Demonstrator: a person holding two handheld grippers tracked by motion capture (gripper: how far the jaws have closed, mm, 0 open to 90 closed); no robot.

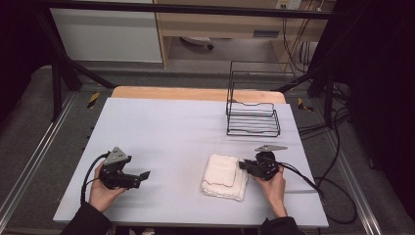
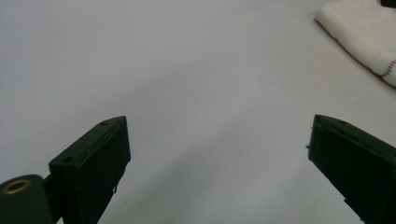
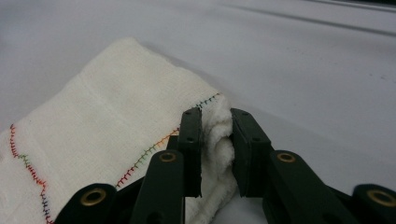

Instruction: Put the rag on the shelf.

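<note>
Folded white towel (image 1: 225,176) lay on the table (image 1: 171,132) front right, its right edge pinched between the right gripper (image 3: 216,140) jaws; left gripper (image 2: 217,154) stood well apart, jaws wide and empty.

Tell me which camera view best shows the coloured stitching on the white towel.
The right gripper view: the towel lies close, its multicoloured zigzag stitching sharp, its edge pinched by the right gripper. The left gripper view catches one corner with a few red stitches. The high view shows the whole towel, stitching faint.
</note>
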